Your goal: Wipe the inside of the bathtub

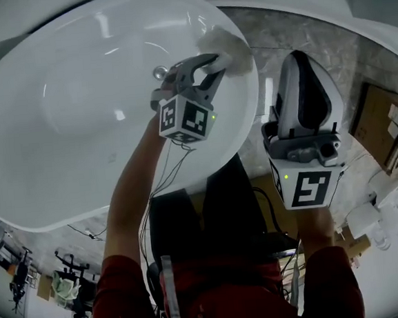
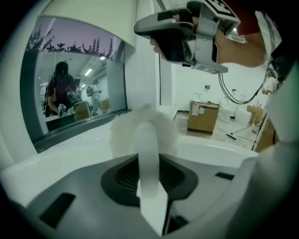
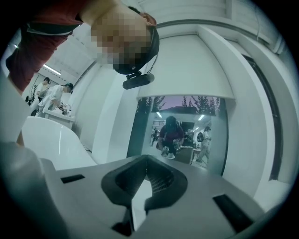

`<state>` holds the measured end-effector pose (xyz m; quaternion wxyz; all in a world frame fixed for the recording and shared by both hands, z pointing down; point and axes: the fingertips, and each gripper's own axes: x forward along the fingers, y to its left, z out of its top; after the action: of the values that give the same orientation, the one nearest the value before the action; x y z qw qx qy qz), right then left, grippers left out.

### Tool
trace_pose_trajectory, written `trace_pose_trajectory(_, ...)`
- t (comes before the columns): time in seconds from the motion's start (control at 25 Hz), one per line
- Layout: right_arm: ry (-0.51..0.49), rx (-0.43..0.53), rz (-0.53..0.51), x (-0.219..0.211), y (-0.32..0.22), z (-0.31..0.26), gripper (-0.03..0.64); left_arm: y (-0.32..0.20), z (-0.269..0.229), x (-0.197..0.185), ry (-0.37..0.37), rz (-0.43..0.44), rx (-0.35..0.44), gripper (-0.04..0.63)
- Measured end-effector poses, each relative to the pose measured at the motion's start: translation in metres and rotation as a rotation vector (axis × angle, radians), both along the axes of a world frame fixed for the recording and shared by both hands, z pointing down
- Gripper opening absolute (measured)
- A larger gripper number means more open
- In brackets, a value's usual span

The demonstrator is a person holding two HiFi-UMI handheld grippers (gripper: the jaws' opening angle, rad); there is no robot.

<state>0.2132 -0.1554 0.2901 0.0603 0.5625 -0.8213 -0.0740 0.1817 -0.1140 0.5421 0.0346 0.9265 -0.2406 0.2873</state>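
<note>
Left hand-held gripper point(image 2: 148, 137) pinches a soft, light cloth point(image 2: 124, 128) by a bunched fold, at the bathtub's point(image 1: 79, 131) far right rim. Right hand-held gripper point(image 3: 146, 163) is pressed together, empty. Tub surface is likely slippery.

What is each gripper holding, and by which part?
Left gripper shut on the white cloth, pinching a strip of it; the fluffy bulk lies beyond the tips. Right gripper shut, empty.
</note>
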Motion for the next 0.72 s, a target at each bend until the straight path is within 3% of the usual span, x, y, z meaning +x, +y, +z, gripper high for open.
trace_pose_trajectory(0.4,-0.024,-0.035,-0.005,0.001,0.004,0.024,0.012,0.001,0.018,-0.004,0.020,-0.011,-0.029,0.094)
trace_pose_trajectory(0.72,-0.036,-0.074,-0.048,-0.013,-0.010,0.062,0.012,0.005,0.084,-0.020,-0.020,-0.021,-0.082,0.094)
